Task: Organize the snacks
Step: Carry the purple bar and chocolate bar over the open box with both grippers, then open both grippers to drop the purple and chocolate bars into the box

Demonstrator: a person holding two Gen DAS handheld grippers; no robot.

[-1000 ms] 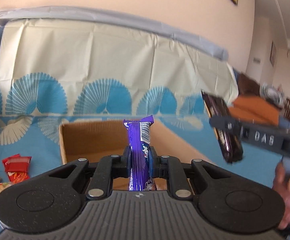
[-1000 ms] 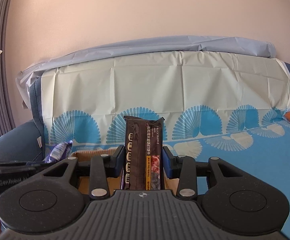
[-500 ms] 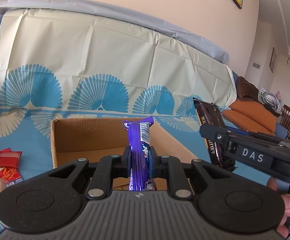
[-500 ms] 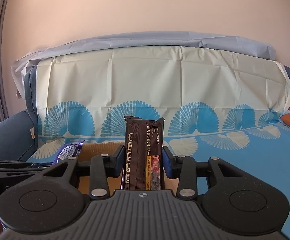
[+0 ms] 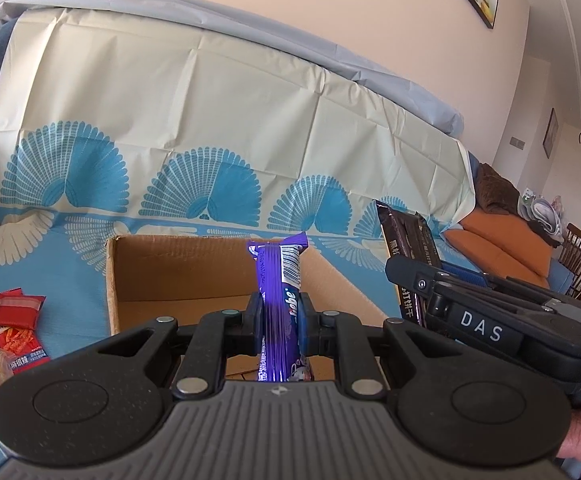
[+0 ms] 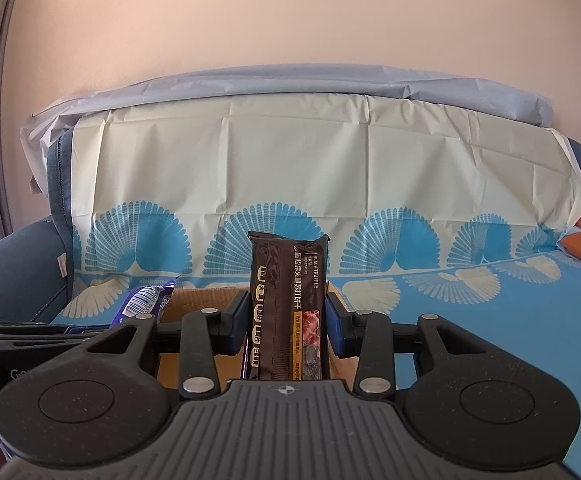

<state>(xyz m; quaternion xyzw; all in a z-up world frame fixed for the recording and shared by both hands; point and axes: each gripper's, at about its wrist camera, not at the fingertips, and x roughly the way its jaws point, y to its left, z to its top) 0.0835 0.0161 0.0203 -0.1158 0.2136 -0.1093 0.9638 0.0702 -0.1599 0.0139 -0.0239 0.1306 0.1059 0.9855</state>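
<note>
Two tools grip upright snacks over the cardboard box (image 5: 178,276): left tool (image 5: 280,320) a purple bar (image 5: 280,280), right tool (image 6: 286,320) a brown packet (image 6: 286,292).

Both wrist views near cardboard box (image 5: 178,276)

Snack packets (image 5: 12,330) left of box (image 5: 178,276)

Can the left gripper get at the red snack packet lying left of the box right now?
Probably not as things stand. The left gripper is shut on the purple bar, held over the cardboard box. The way to the red packet looks free, but the bar must be dropped first.
</note>
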